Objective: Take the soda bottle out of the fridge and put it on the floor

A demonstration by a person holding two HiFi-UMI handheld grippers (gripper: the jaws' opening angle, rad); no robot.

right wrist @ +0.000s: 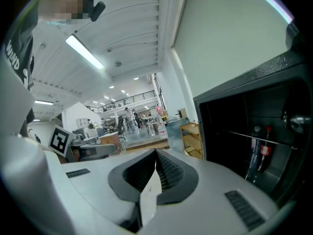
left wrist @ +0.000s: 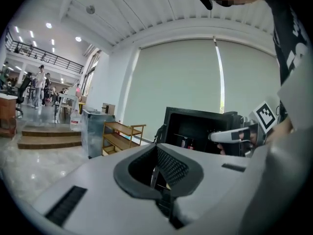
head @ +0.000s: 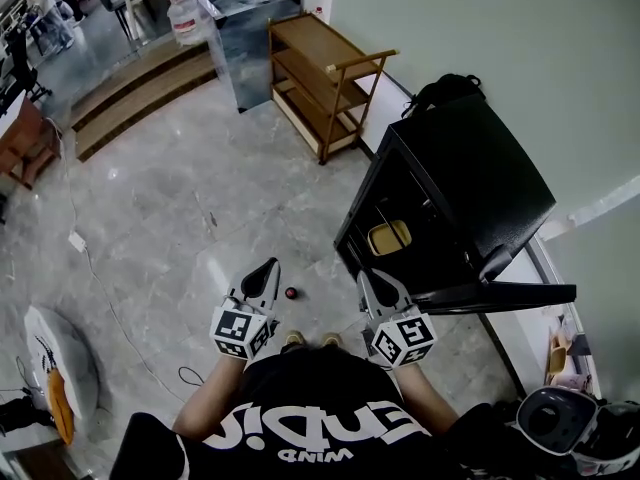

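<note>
The person is standing in front of a black mini fridge (head: 480, 168) at the right, its door (head: 500, 295) hanging open toward the near side. The left gripper (head: 268, 268) and the right gripper (head: 368, 280) are being held side by side, pointing away from the person. In each gripper view the two jaws are pressing together with nothing between them, so both grippers are empty.

On the pale marble floor (head: 200, 198), between the two grippers and just beyond the person's shoes, a small dark round thing with a red top is standing. It reads as the soda bottle (head: 291, 292) seen from straight above and is too small to show a label. It is touching neither gripper.

Inside the fridge, the right gripper view is showing two more bottles (right wrist: 264, 153) standing under a wire shelf, one wearing a red label whose print is too small to read.

The person's black shirt (head: 310, 418) is showing white letters upside down. The small word reads "WIND", and the larger word above it is partly hidden. Each gripper's cube (head: 240, 330) is carrying square black-and-white markers.

Far left of the fridge, a wooden shelf cart (head: 325, 78) is standing against the wall.
</note>
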